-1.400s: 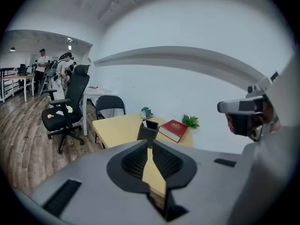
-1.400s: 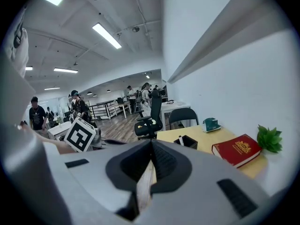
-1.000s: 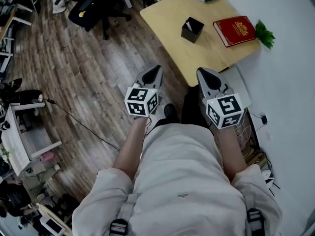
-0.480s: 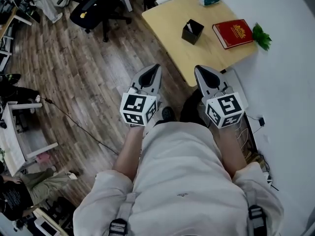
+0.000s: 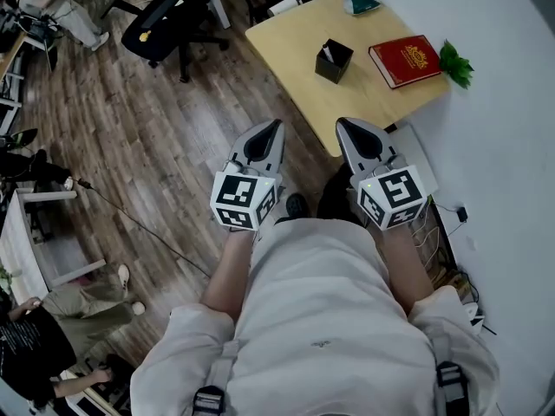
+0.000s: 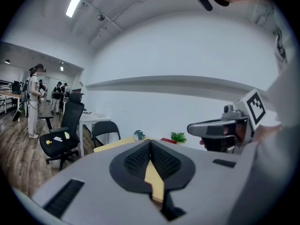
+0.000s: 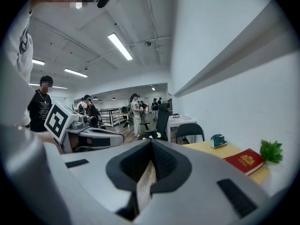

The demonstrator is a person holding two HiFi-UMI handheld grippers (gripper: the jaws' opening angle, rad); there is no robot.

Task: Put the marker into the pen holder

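The left gripper (image 5: 275, 127) and right gripper (image 5: 342, 126) are both pressed together and empty, short of the table's (image 5: 295, 42) near edge. Mid-table, a pale marker (image 5: 327, 53) leans inside the black square pen holder (image 5: 336, 64).

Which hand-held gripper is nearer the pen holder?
Right. The right hand-held gripper is short of the table edge, almost straight in line with the pen holder; the left hand-held gripper is beside it, farther left over the floor.

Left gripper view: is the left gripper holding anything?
No, the left gripper has its jaws pressed together with nothing between them.
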